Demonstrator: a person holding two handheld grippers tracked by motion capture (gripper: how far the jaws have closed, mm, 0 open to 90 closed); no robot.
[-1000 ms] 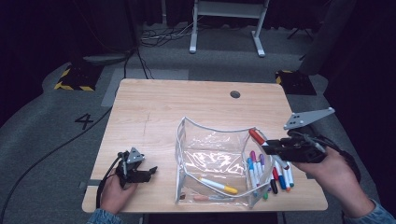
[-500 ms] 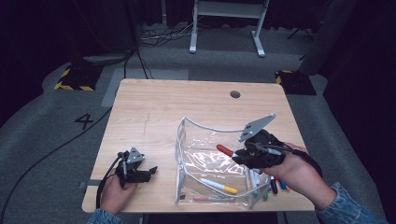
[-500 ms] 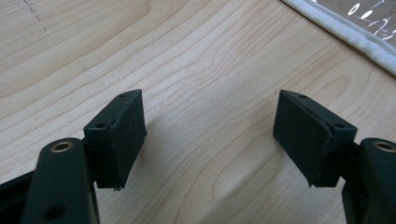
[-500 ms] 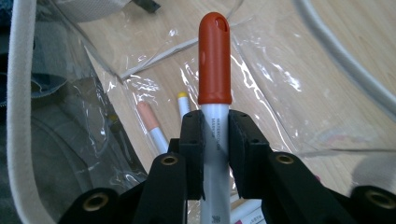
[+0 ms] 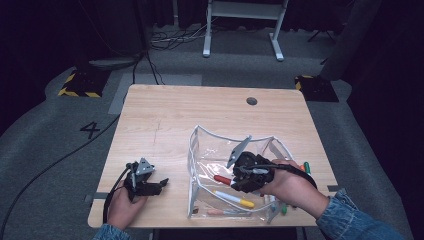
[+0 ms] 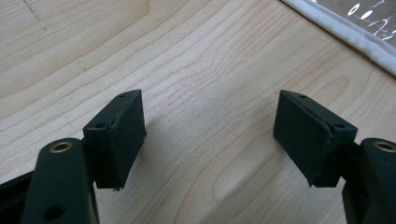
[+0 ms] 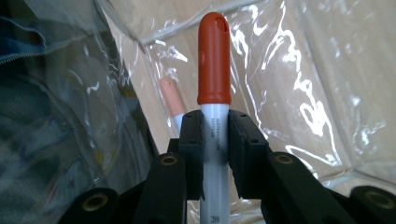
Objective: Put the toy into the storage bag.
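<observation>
A clear plastic pouch (image 5: 260,145) with a white rim lies open on the wooden table (image 5: 165,120). My right gripper (image 5: 235,181) reaches into it from the right, shut on a red-capped marker (image 5: 221,179) (image 7: 214,60) whose white barrel sits between the pads. The cap points left, deeper into the pouch. A yellow-capped marker (image 5: 235,199) and a peach-capped one (image 5: 216,212) (image 7: 172,99) lie inside. At the table's front left my left gripper (image 5: 162,184) (image 6: 210,135) rests open over bare wood, nothing between its pads.
Several loose markers (image 5: 306,167) lie on the table to the right of the pouch, partly behind my right hand. A dark round hole (image 5: 251,101) sits near the table's far edge. The pouch's white rim (image 6: 345,35) lies ahead of the left gripper.
My right gripper has carried the red-capped marker leftward and down, from beside the loose markers at the right into the pouch. The left gripper has stayed put.
</observation>
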